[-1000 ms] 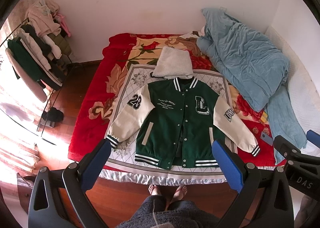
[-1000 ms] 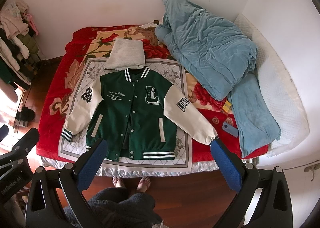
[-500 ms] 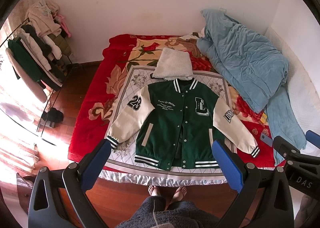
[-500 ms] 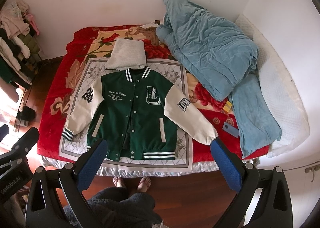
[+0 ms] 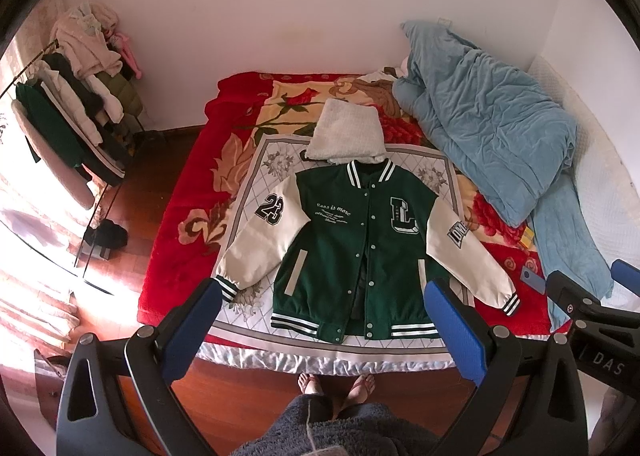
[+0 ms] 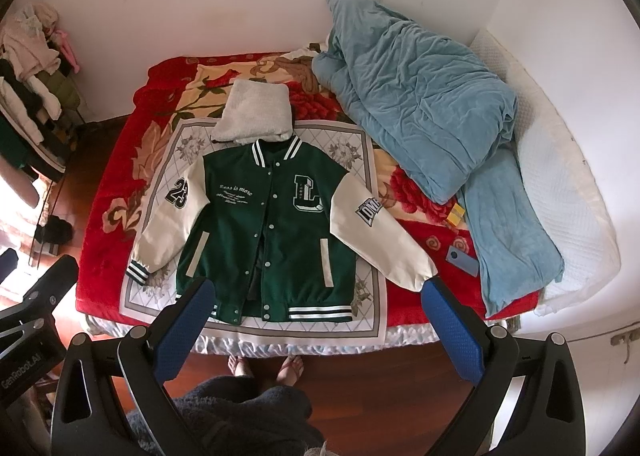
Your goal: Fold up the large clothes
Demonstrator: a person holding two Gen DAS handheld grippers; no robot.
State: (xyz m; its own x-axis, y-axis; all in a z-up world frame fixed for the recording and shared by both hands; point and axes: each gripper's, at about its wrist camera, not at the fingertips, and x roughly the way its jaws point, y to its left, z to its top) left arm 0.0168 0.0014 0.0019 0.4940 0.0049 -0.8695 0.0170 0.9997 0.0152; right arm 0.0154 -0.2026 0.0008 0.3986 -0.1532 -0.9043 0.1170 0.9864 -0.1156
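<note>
Above the bed, both claws stay wide open, empty; jacket unmoved.

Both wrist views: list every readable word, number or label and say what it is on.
"23": cream left-hand sleeve of the green varsity jacket.
"L": patch on the jacket chest.
"Less is More": script on the chest; the lines under it are too small to read.
Patch on the other sleeve: partly readable, unsure.
"DAS": right gripper body.
"GenRobot.AI": left gripper body.
</note>
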